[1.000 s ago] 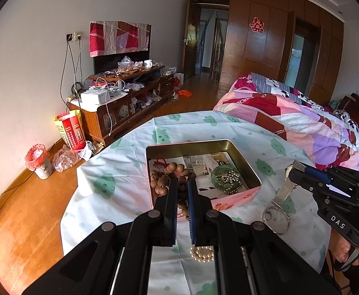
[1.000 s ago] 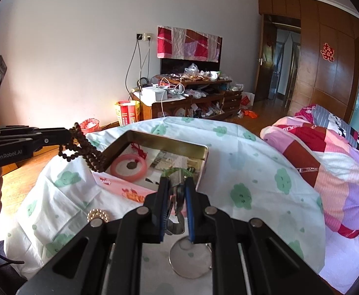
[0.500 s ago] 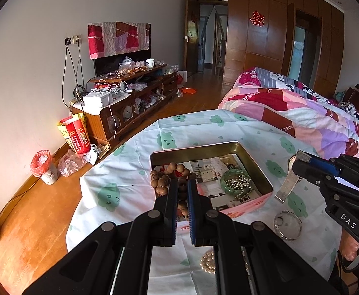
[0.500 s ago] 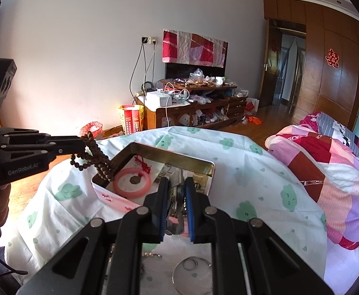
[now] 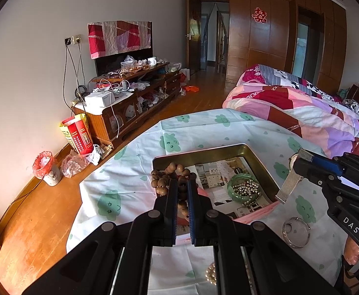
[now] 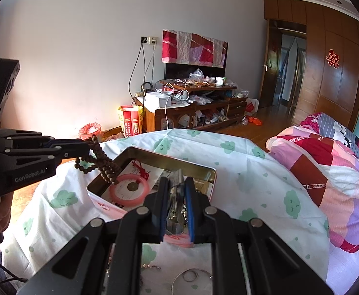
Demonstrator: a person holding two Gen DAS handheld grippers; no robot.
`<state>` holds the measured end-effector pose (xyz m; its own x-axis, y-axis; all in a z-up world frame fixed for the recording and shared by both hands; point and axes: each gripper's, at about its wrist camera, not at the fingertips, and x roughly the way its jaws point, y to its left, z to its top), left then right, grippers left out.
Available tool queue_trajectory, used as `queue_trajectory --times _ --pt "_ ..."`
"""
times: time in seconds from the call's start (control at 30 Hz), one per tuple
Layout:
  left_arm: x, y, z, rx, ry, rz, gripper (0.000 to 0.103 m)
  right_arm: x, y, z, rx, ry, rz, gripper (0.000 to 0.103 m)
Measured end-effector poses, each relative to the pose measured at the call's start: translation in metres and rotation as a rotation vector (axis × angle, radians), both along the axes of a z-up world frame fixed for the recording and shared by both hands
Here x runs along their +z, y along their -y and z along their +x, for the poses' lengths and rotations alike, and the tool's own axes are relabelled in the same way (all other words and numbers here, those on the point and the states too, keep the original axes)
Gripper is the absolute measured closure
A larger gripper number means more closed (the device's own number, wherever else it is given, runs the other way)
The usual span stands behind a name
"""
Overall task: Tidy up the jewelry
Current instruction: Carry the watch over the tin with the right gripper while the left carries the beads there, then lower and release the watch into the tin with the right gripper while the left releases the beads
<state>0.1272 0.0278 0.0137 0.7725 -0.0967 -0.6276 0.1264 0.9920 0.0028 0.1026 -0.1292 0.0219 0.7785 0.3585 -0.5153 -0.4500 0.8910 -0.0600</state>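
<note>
Two grippers hang over a tin box [image 5: 260,157] on the cloth-covered surface [image 5: 204,127]. The left gripper [image 5: 181,191], lower middle of the left view, has its fingers closed on a string of wooden beads [image 5: 164,179] that dangles over the box's near left corner. At the right edge, the right gripper [image 5: 299,158] pinches a metal watch band [image 5: 286,188] hanging over the box's right rim. Inside lie a green bangle [image 5: 243,189] and a pink bangle [image 6: 130,191]. A silver ring [image 5: 296,231] lies on the cloth, lower right.
</note>
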Motion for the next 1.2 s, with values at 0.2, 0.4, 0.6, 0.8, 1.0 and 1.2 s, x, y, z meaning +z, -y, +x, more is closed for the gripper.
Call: queue_trajectory --times 0.2,0.4,0.6,0.8,1.0,1.2 --pt "-0.005 -0.001 0.011 0.017 -0.008 -0.002 0.097 0.000 -0.004 0.012 -0.013 0.008 0.008 0.088" --pt "-0.007 -0.001 0.017 0.023 -0.010 0.004 0.097 -0.006 -0.008 0.024 -0.023 -0.005 0.011 0.088" --pt "-0.011 -0.002 0.027 0.035 -0.020 0.012 0.097 -0.008 -0.011 0.032 -0.030 -0.010 0.011 0.088" --pt "-0.016 -0.001 0.035 0.037 -0.031 0.015 0.097 -0.012 -0.012 0.039 -0.044 -0.022 0.017 0.088" --pt "-0.022 0.001 0.040 0.040 -0.046 0.013 0.097 -0.017 -0.014 0.046 -0.051 -0.030 0.008 0.088" --pt "-0.026 0.003 0.043 0.036 -0.058 0.014 0.097 -0.022 -0.016 0.050 -0.055 -0.035 -0.002 0.088"
